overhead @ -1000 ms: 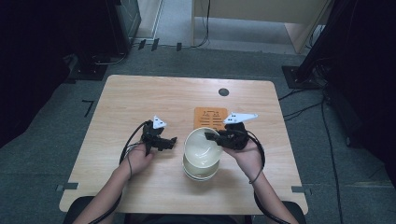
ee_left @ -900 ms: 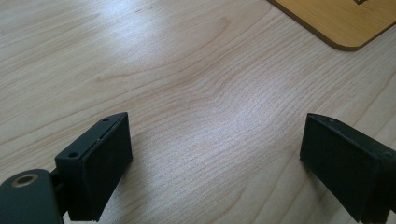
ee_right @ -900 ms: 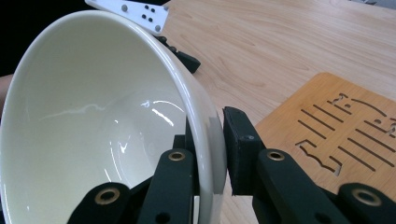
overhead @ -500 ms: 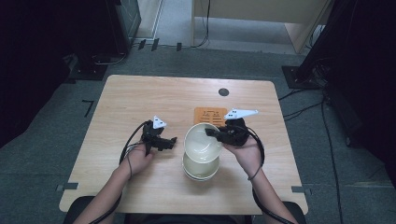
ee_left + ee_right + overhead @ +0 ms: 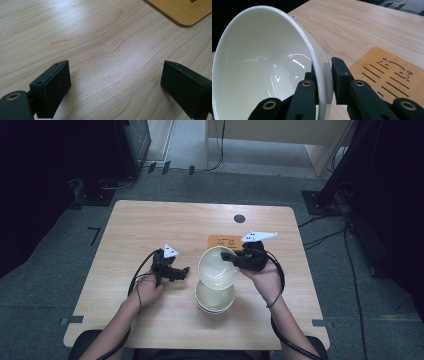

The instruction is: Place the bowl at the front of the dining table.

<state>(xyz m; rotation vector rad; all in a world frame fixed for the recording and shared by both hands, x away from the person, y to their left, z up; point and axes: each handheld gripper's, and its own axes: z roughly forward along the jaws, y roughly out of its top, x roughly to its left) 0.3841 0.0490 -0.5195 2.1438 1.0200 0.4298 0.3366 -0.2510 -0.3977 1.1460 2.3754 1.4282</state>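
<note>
The white bowl (image 5: 218, 268) hangs tilted above the bowl stack (image 5: 214, 298) near the table's (image 5: 125, 230) front edge. The right gripper (image 5: 325, 82) clamps its rim, one jaw inside, one outside. The left gripper (image 5: 181, 271) rests just left, jaws wide, holding nothing. A wooden trivet (image 5: 223, 241) lies behind.

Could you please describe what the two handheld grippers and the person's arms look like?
Both the left gripper and the right gripper are black, with flat rectangular jaws and brass-coloured rivets at the joints. Each carries a pale three-cornered plate on top and trails a black cable. The forearms are bare, with no sleeves in view; a dark band circles the right wrist.
</note>
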